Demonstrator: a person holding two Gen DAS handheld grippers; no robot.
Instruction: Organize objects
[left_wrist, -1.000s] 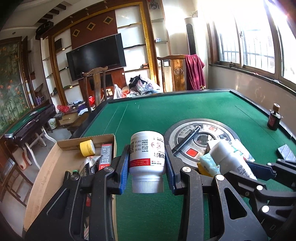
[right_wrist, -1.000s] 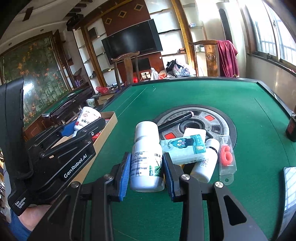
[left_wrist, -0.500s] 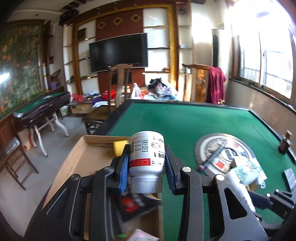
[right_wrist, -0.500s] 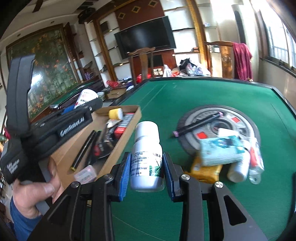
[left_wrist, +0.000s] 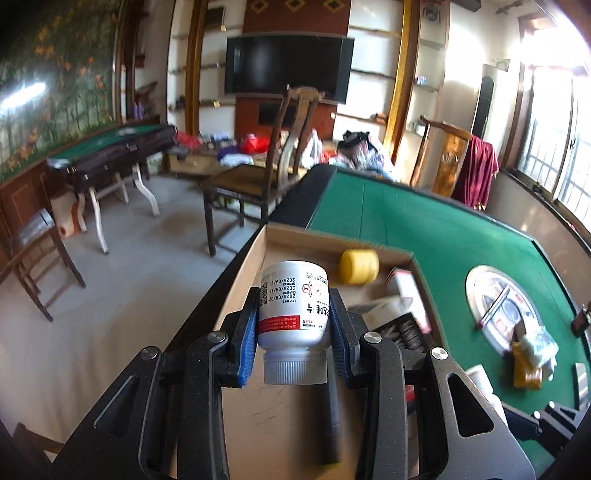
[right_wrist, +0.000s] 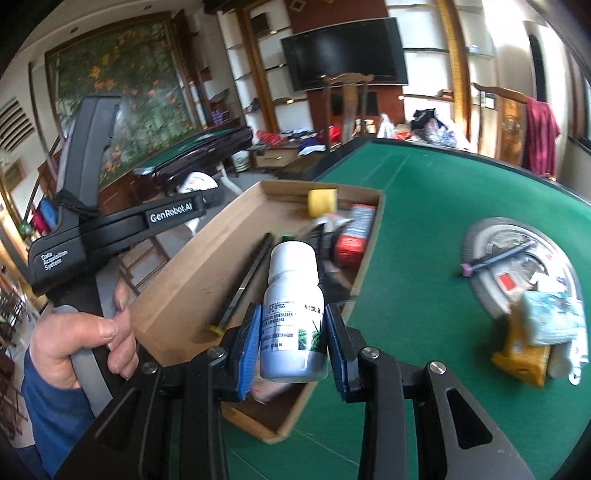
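Left hand-held gripper (left_wrist: 293, 328): clamps jar (left_wrist: 293, 304), cap toward camera, over box (left_wrist: 255, 266).
Right hand-held gripper (right_wrist: 290, 343): clamps bottle (right_wrist: 291, 314) upright, above box's near end.
Counter (right_wrist: 424, 206): pile (right_wrist: 543, 332) at 3 o'clock.

The cardboard box (right_wrist: 236, 280) sits along the bench's (right_wrist: 424, 206) left edge, with a roll of tape (right_wrist: 322, 201) at its far end, a pen (right_wrist: 245, 280) lying lengthwise inside, and a heap of packets (right_wrist: 539, 332) at right of the frame.

The green felt counter (right_wrist: 424, 206) carries a cardboard box (right_wrist: 207, 280) at its edge and a pile of packets (right_wrist: 543, 332) by its round centre plate (right_wrist: 480, 236).
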